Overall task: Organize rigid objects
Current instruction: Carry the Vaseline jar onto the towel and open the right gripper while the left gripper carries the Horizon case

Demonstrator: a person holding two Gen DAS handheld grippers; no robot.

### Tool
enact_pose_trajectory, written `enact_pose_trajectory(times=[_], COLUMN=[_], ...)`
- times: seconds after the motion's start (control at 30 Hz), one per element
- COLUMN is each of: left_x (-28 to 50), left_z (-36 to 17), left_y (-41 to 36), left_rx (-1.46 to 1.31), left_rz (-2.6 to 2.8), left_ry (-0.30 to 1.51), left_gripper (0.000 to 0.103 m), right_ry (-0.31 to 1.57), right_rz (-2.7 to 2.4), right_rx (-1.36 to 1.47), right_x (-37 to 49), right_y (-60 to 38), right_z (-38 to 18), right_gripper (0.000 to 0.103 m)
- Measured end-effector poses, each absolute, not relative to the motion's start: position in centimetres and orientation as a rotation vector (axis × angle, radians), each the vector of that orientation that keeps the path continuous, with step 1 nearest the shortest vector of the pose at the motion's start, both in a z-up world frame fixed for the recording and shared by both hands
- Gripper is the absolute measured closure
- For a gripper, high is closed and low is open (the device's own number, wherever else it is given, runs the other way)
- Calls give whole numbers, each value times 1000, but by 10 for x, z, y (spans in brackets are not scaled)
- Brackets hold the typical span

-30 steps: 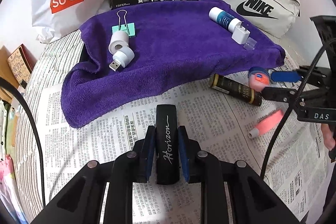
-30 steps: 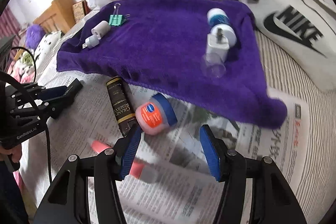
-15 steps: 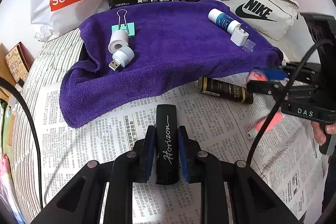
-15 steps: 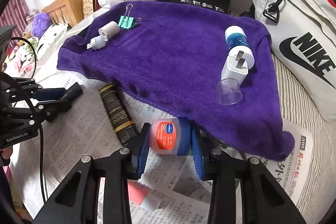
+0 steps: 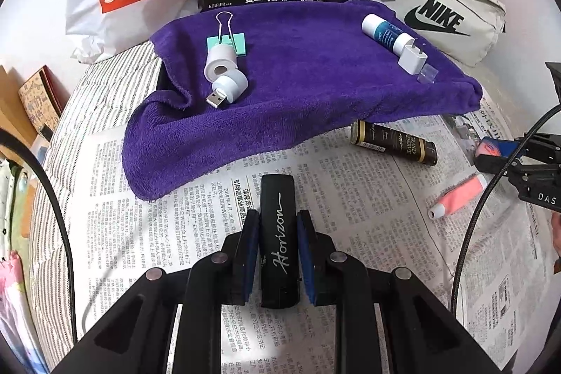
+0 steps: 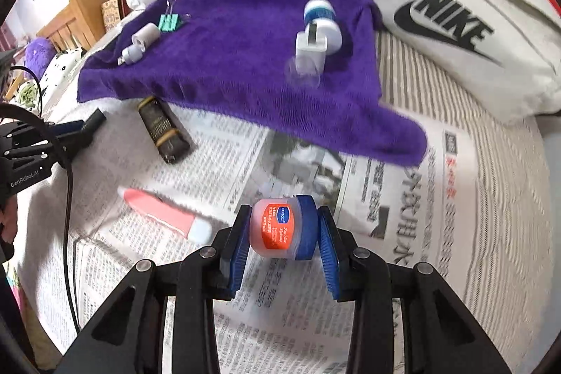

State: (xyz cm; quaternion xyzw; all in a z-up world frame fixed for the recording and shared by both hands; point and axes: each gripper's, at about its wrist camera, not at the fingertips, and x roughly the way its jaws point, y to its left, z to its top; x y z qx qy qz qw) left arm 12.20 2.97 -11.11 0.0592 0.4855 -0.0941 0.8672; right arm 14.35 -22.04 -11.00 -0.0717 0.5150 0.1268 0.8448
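Small jar (image 6: 280, 230) now off the newspaper (image 6: 403, 198)

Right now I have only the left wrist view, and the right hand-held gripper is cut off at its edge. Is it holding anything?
Observer: Yes. The right hand-held gripper is shut on a small jar. Its jaws have just been closing, and both pads now press on the jar.
Reviewer: Which way does the lid face?
Observer: The blue lid lies sideways against the right-hand pad, and the red label faces the camera.
Reviewer: How does my bar look from that side?
Observer: The bar sticks out past the pads of the left hand-held gripper, with its tip pointing toward the dark tube.
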Motion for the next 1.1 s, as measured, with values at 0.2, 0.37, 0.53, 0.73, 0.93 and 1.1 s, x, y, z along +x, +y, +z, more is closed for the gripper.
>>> enact_pose_trajectory(times=[0.2,0.37,0.53,0.73,0.93,1.1], left_x=[121,118,121,127,138,149], left_z=[-110,-102,-90,-77,-64,-58], left_y=[32,35,34,32,30,27], left_rx=[110,80,77,79,79,75], left_rz=[-203,-222,-230,-238,-252,-266], left_ry=[1027,1018,1003,990,975,970], left_gripper=[82,82,82,82,82,82], right_ry=[1081,1055,1043,1043,1029,1022], right_rz=[277,287,308,317,332,351], right_rx=[-133,-112,-91,-72,-50,-33], right_x=[145,146,148,153,158,167], right_y=[-219,-221,-222,-225,-228,-228], right_z=[-109,-96,-88,-83,-72,-63], right_gripper=[67,67,67,67,67,67])
